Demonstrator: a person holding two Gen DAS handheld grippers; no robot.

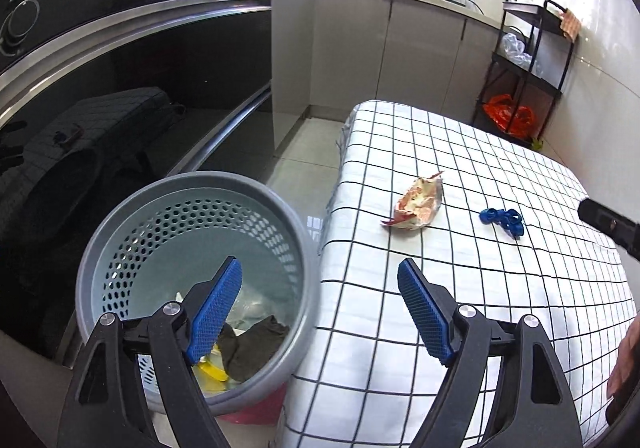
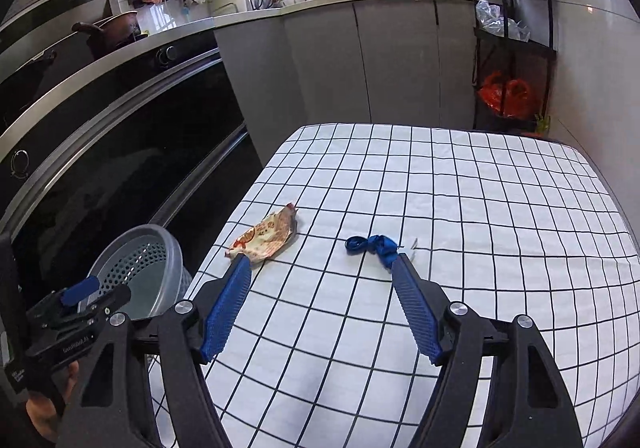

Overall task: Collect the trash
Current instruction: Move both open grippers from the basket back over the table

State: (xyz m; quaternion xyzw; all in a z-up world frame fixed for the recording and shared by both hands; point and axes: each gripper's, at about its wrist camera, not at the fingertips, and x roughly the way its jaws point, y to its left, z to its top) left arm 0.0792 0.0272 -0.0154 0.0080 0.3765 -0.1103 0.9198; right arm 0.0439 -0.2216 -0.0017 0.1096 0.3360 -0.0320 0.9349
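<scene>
A crumpled orange-and-white snack wrapper (image 1: 418,204) (image 2: 266,234) lies on the checked tablecloth (image 1: 460,308) (image 2: 460,208). A knotted blue strip (image 1: 503,220) (image 2: 376,246) lies to its right. The grey perforated bin (image 1: 120,232) (image 2: 160,248) stands on the floor left of the table, with dark, clear and yellow scraps inside. My left gripper (image 1: 320,268) is open and empty, straddling the bin's rim and the table's edge. My right gripper (image 2: 321,260) is open and empty above the cloth, short of both pieces. The left gripper (image 2: 80,294) also shows at the lower left of the right wrist view.
A dark glass oven front (image 1: 140,88) (image 2: 120,152) runs along the left. Grey cabinets (image 2: 360,68) and a sink counter stand behind the table. A black shelf rack (image 1: 524,68) (image 2: 512,48) with an orange bag is at the back right. A hand (image 1: 624,368) shows at the right edge.
</scene>
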